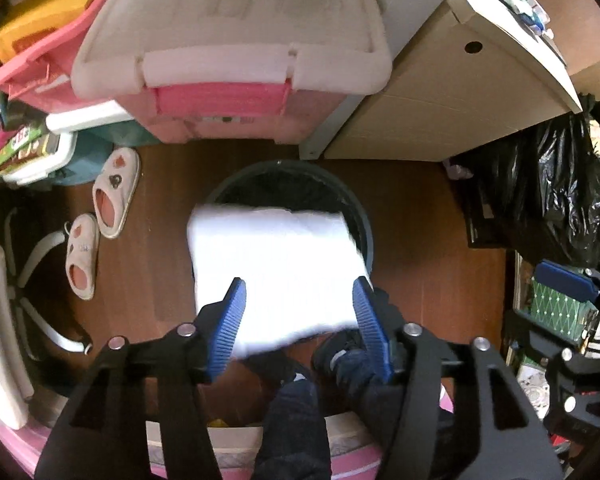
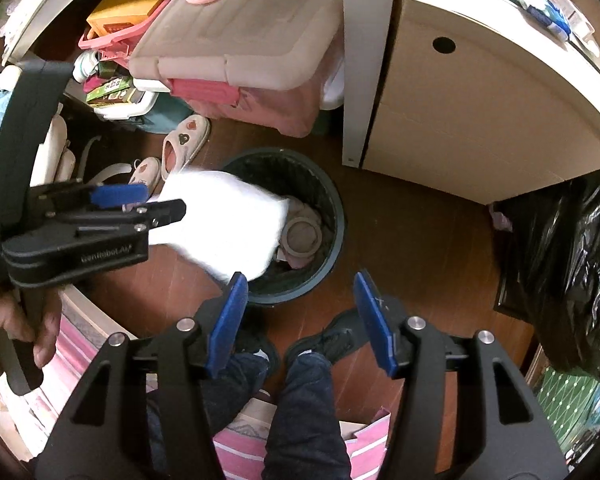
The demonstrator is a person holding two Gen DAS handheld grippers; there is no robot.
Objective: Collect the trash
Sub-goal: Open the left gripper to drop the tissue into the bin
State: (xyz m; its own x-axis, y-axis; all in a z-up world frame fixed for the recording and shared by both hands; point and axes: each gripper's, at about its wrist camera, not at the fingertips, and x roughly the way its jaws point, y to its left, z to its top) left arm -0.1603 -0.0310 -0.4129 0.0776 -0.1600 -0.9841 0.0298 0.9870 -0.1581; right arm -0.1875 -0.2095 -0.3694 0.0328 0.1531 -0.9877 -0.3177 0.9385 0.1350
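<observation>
The left claw point(image 1: 298, 300) is pointing down over a dark round trash bin point(image 1: 366, 236) standing on the brown wooden floor point(image 1: 428, 248), and its blue ribbed pads are standing well apart. A bright white sheet of paper point(image 1: 272, 272), blurred and overexposed, is lying between those pads above the near side of the bin's mouth; in the left wrist view neither pad is clearly pressing on it, and whether its edges are brushing them cannot be told. From the right wrist view the same sheet is showing just beyond the left claw's tip, tilting over the bin's rim, with a roll of tape point(image 2: 302, 236) and crumpled waste sitting inside the bin. The right claw point(image 2: 300, 312) is also pointing down with its pads spread wide, and nothing is sitting between them; it is hovering over bare floor just in front of the bin, above the person's dark shoes point(image 2: 332, 340) and blue trouser legs. A hand point(image 2: 40, 332) is gripping the handle of the left claw at the left edge. Beside the bin, a pair of pale slippers point(image 1: 112, 196) is lying on the floor, a pink storage box with a cream lid point(image 1: 236, 40) is standing behind it, a white cabinet point(image 2: 480, 120) is standing to the right, and a black plastic bag point(image 1: 560, 184) is bulging at the far right.
</observation>
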